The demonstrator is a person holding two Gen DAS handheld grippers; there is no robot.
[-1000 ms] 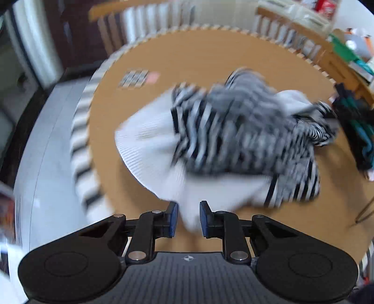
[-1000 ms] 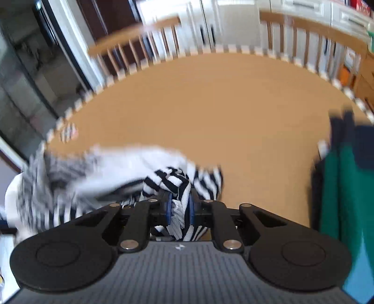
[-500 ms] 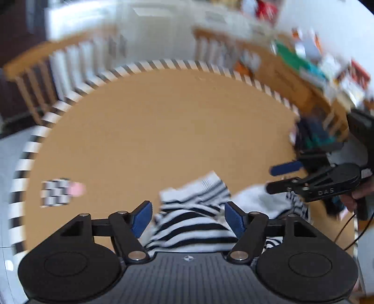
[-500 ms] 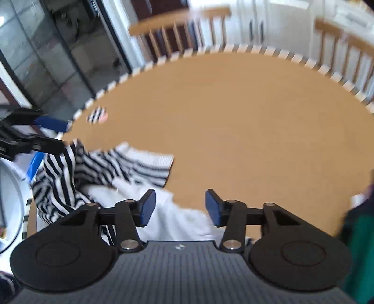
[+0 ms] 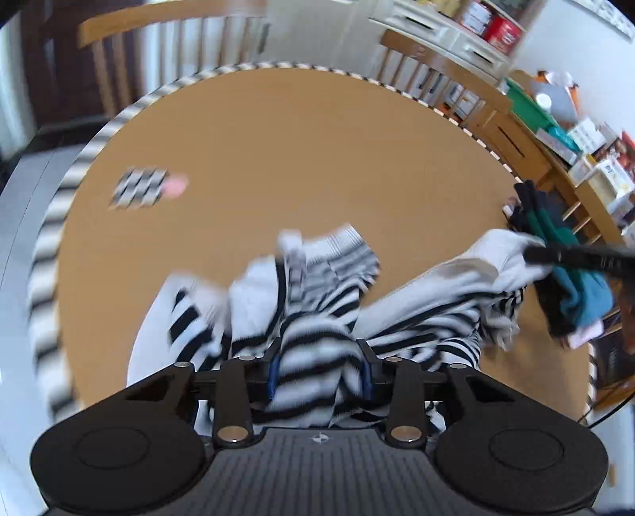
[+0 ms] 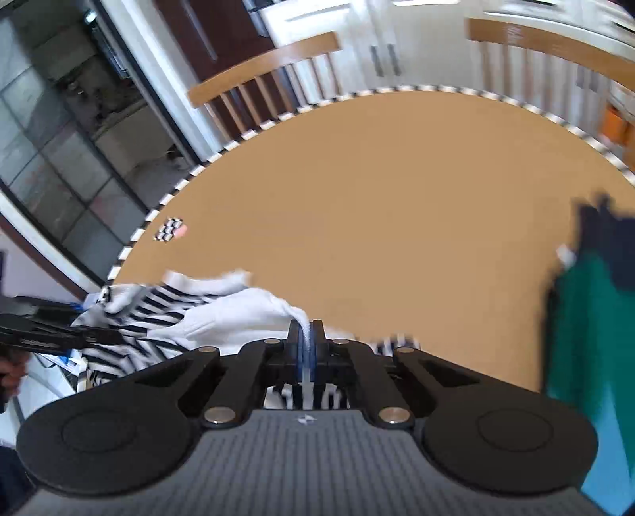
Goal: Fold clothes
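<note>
Partly blurred striped garment [image 5: 317, 329], right hand-held gripper [image 6: 305, 337] pinching it

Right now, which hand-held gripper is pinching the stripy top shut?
The right hand-held gripper: it is shut on the white edge of the stripy top. The left hand-held gripper is open around it.

1. No text can be read with certainty.
2. Faint pale lettering is seen on the right gripper [image 5: 533, 256] arm at the right edge of the left wrist view; too blurred to be made out.
3. Shelf package [image 5: 502, 29] labels are unreadable.
</note>
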